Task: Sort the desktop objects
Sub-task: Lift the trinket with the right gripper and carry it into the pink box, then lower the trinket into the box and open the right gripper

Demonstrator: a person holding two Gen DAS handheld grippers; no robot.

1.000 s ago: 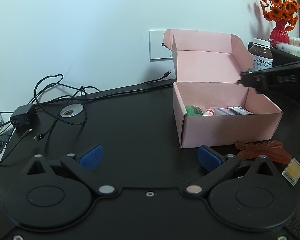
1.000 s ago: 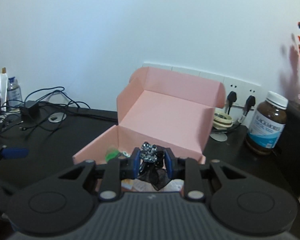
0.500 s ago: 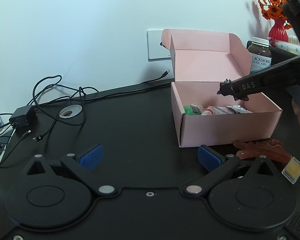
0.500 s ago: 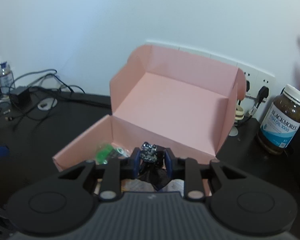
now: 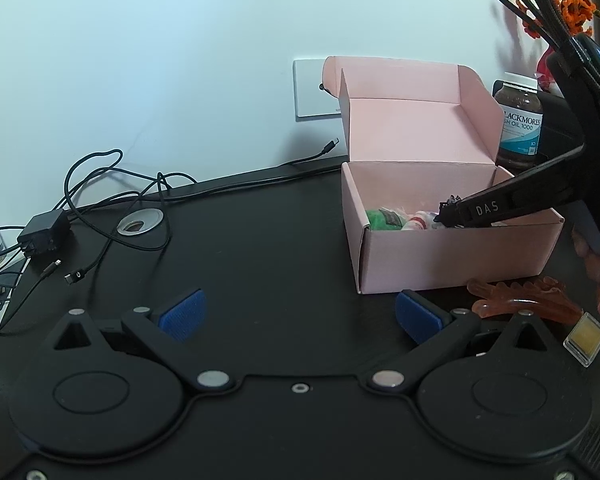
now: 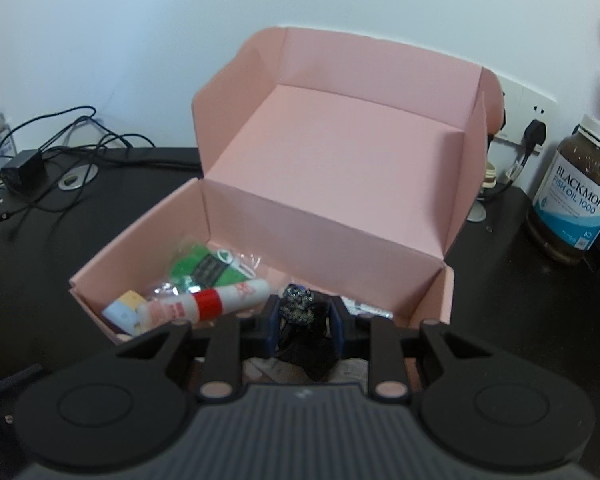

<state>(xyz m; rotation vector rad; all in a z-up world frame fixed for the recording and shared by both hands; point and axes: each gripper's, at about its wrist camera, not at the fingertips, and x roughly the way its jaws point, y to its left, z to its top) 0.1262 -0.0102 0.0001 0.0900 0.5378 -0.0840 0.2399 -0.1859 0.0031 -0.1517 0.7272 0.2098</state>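
Two grippers share the dark table point(image 5: 260, 248), and only one carries anything. The right gripper point(image 6: 305, 316) has its blue-padded fingers point(image 6: 337, 322) clenched on a black hair bow point(image 6: 305, 332) studded with small sequins; the bow's dark fabric hangs below the pads. Seen from the left wrist camera, this gripper point(image 5: 450, 210) reaches in from the right, tip just over the front rim of the open pink cardboard box point(image 5: 452, 256), with the bow point(image 5: 451, 201) at its tip above the box interior.

Inside the box point(image 6: 324, 216) lie a green packet point(image 6: 204, 266) in clear wrap, a white tube with a red band point(image 6: 216, 300), a small pale blue and yellow item point(image 6: 125, 307) at the front left corner, and a foil sachet point(image 6: 366, 309) just right of the bow. The lid stands upright against the wall.

The left gripper point(image 5: 300, 312) hovers low over the table with its fingers point(image 5: 182, 314) spread wide and nothing between them. Just beside its right finger lie an amber hair claw clip point(image 5: 528, 300), close to the box front, and a small square clear case with a yellow insert point(image 5: 585, 336).

A brown Blackmores fish oil bottle point(image 6: 576, 196) stands right of the box. Black cables and a charger point(image 5: 44, 232) sprawl at the table's far left.
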